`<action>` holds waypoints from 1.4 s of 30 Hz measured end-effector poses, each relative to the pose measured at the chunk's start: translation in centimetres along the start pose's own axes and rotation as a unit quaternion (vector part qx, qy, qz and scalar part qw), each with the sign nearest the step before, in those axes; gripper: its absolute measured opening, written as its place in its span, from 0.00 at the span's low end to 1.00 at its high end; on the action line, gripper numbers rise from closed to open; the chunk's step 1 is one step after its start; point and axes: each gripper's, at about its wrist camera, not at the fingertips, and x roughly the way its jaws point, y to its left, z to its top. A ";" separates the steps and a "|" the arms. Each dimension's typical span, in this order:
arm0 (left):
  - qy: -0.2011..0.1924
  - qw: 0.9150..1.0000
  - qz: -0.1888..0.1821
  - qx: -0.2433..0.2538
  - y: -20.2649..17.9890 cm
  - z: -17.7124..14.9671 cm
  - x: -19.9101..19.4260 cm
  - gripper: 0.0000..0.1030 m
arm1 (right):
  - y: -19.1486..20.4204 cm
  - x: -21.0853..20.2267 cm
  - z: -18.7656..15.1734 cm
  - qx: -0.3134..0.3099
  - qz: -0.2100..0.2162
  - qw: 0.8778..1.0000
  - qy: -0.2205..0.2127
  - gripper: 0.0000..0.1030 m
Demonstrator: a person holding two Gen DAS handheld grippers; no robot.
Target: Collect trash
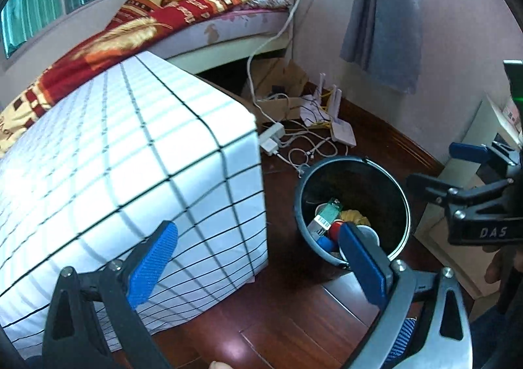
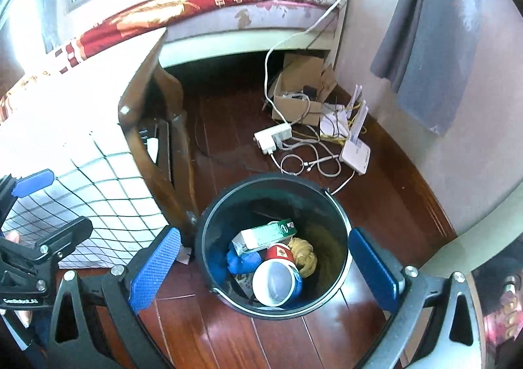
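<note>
With both claws spread wide and empty, I hang the right claw (image 2: 264,267) over the bin (image 2: 340,205), where carton (image 2: 261,235) and cup (image 2: 274,280) lie.

Home bedroom: bed (image 1: 209,14), wooden floor (image 2: 228,127).

Bin (image 2: 209,231) bottom hidden under trash; carton (image 2: 264,235) txt unreadable.

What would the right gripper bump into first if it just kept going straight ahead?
Probably the trash in the black bin: the open right gripper points into its mouth, at the white cup. Depth is unclear.
</note>
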 end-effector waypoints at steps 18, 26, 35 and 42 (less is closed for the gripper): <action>-0.072 0.996 0.048 -0.019 2.9 -0.5 -12.9 0.98 | 5.7 -15.2 2.0 -0.017 -0.018 0.996 -0.083 1.00; -0.098 0.993 0.049 -0.030 2.9 -1.1 -17.7 0.98 | 6.6 -21.5 0.5 -0.006 -0.011 0.994 -0.112 1.00; -0.131 0.990 0.041 -0.031 1.5 -2.6 -22.6 0.99 | 7.4 -27.8 -1.1 -0.009 -0.022 0.988 -0.154 1.00; -0.142 0.989 0.036 -0.033 2.1 -2.5 -23.9 0.99 | 7.7 -30.0 -0.5 -0.016 -0.037 0.983 -0.178 1.00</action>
